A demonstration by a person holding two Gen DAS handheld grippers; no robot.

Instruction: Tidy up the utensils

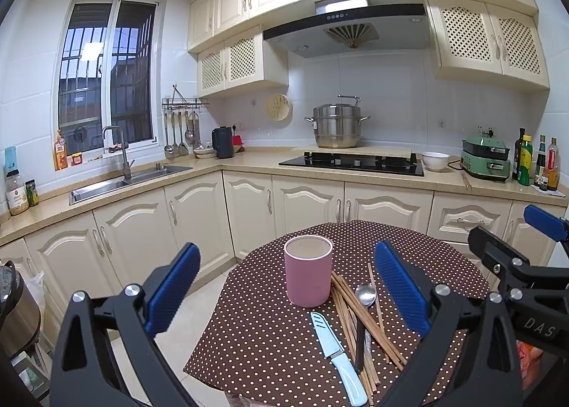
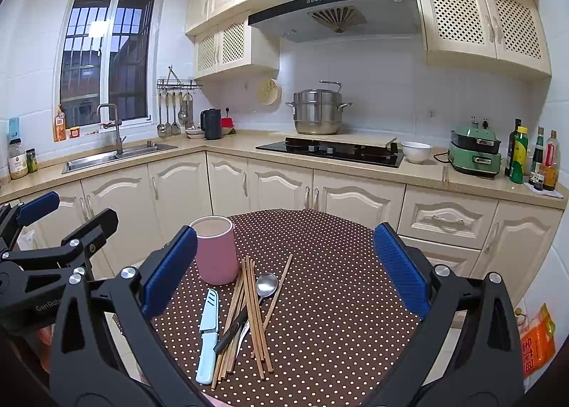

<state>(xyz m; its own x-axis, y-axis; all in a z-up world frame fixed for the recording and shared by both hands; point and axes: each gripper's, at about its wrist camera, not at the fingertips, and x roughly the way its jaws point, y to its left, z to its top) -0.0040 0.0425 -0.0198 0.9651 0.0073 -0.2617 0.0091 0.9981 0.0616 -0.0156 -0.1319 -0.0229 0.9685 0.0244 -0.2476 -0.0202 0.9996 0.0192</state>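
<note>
A small table point(image 1: 270, 336) with a brown cloth with white dots is standing in the middle of a kitchen, and cream cabinets point(image 1: 199, 215) are running along two walls behind it. On the counter a sink point(image 1: 117, 186) is sitting under the window, and a steel pot point(image 1: 336, 126) is standing behind the black stove point(image 1: 352, 163). A white bowl point(image 1: 434, 160), a green cooker point(image 1: 485, 158) and some bottles point(image 1: 533, 161) are standing at the right end.

On the cloth a pink cup point(image 1: 308, 270) is standing upright and it is showing nothing inside. Just beside it, wooden chopsticks point(image 1: 359, 321) are lying in a loose, crossed pile. A metal spoon point(image 1: 365, 295) is lying among them with its bowl toward the cup. A light blue knife point(image 1: 336, 353) is lying on the left of the pile, and its handle is reaching close to the near edge of the table.

The left gripper point(image 1: 286, 289) is hovering above the near-left part of the table with its blue pads spread wide and nothing between them. The right gripper point(image 2: 284, 271) is hovering beside it, also spread wide and holding nothing. The two grippers are near each other but apart.

The right and far parts of the cloth are lying bare. Pale floor point(image 1: 206, 296) is showing between the table and the cabinets.
</note>
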